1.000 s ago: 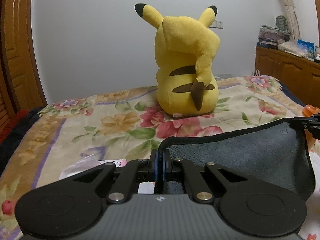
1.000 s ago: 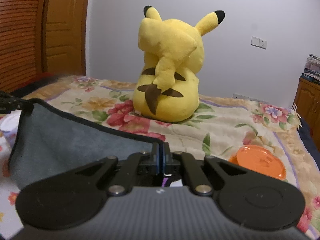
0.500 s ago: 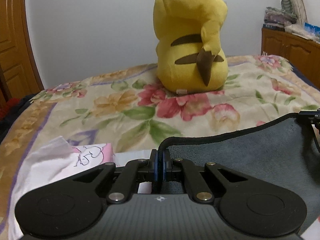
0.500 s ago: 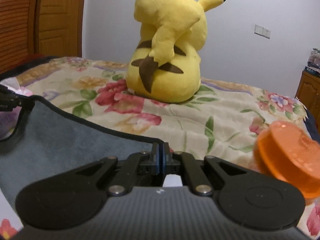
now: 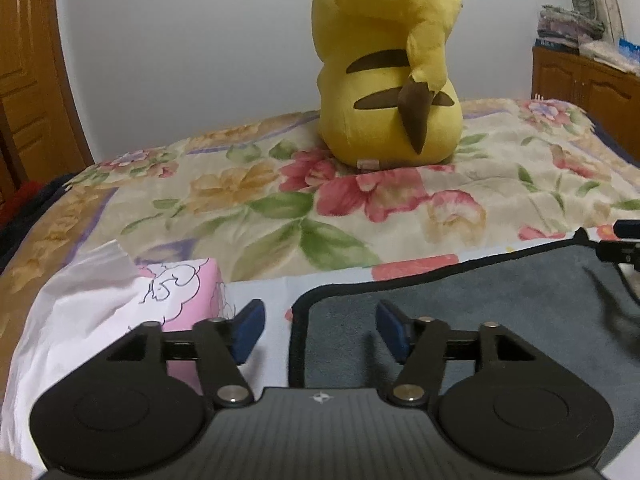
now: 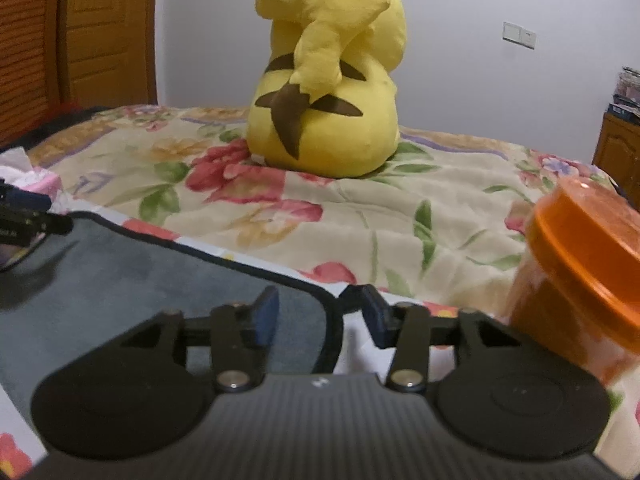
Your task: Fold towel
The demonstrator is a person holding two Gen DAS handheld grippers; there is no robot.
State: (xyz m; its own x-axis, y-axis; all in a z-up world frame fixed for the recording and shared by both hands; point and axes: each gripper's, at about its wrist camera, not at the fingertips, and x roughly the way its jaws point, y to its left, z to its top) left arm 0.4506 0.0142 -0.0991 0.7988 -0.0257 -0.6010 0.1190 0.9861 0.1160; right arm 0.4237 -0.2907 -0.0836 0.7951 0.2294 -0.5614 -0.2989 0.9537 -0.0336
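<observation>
On the floral bedspread (image 5: 280, 208), close in front of both cameras, a dark grey towel (image 5: 500, 308) with black piping lies flat, its far edge running straight across and its two near-camera corners rounded. Each tool sits over one of those corners with nothing in its grip: the left gripper (image 5: 320, 332) has its blue-padded fingers spread wide, straddling the towel's left corner, and the right gripper (image 6: 318, 316) is likewise released, its fingers parted to either side of the right corner. My reading is that a fold has just been laid down and let go, so the step in hand is the release at the end of one fold. How many layers lie here I cannot tell from these views. If another fold is wanted, the next move calls for backing both tools clear without dragging the cloth, then pinching a fresh pair of corners along one edge and carrying them over evenly. An orange-lidded jar (image 6: 576, 276) stands just beside the right tool, and a pink tissue pack (image 5: 176, 300) lies near the left one; both crowd the working space. Behind, a Pikachu plush (image 5: 388, 80) sits well apart.
</observation>
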